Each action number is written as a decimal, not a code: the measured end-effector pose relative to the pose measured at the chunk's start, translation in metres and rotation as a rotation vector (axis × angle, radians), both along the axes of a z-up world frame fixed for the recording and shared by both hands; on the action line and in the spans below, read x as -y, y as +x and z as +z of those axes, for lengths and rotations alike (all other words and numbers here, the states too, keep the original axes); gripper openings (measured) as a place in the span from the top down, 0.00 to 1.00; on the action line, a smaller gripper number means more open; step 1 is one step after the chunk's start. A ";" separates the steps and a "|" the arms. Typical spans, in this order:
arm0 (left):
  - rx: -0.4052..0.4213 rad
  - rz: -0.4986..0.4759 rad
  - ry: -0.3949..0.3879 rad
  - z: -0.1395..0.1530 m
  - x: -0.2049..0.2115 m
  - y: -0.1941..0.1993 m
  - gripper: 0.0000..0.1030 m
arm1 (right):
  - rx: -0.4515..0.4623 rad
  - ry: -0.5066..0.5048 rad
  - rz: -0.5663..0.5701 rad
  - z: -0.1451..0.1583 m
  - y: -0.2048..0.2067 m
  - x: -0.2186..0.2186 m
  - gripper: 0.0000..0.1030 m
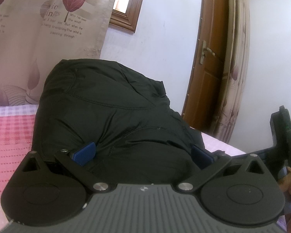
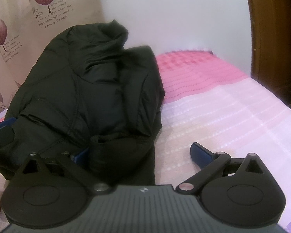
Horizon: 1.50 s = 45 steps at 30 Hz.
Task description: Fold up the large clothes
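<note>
Soft daylight, fisheye-bent edges, right wrist view blurred.

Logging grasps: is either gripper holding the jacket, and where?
Nothing is gripped. Both the left gripper and right gripper stand open around the black jacket's near edge.

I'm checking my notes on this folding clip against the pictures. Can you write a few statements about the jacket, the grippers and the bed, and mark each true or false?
1. The jacket is dark and lies bunched on the bed. True.
2. The left gripper is shut tight with nothing between its fingers. False: its jaws are wide apart with jacket fabric bulging between them.
3. The right gripper is open. True.
4. The bed cover is plain blue. False: it is pink and pale checked.
5. A curtain with a leaf print hangs behind the bed. True.
</note>
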<state>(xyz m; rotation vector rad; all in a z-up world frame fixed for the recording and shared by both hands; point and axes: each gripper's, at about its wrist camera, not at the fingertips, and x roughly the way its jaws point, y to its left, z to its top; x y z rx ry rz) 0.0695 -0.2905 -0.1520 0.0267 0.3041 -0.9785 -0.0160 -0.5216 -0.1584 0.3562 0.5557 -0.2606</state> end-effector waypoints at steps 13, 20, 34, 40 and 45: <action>0.011 0.003 0.015 0.001 0.002 -0.002 0.00 | -0.006 -0.001 0.001 0.000 0.001 0.003 0.00; 0.014 0.007 0.022 0.001 0.004 -0.003 0.00 | 0.040 -0.092 -0.011 0.044 -0.008 0.008 0.00; 0.010 0.004 0.008 0.001 0.003 -0.003 0.00 | 0.033 -0.419 0.373 0.121 0.137 -0.040 0.41; 0.004 -0.011 -0.016 0.002 0.000 -0.002 0.00 | -0.015 -0.346 0.308 0.089 0.147 -0.011 0.41; 0.018 -0.035 -0.050 0.006 -0.011 -0.009 0.00 | -0.012 -0.228 0.256 0.061 0.135 0.009 0.41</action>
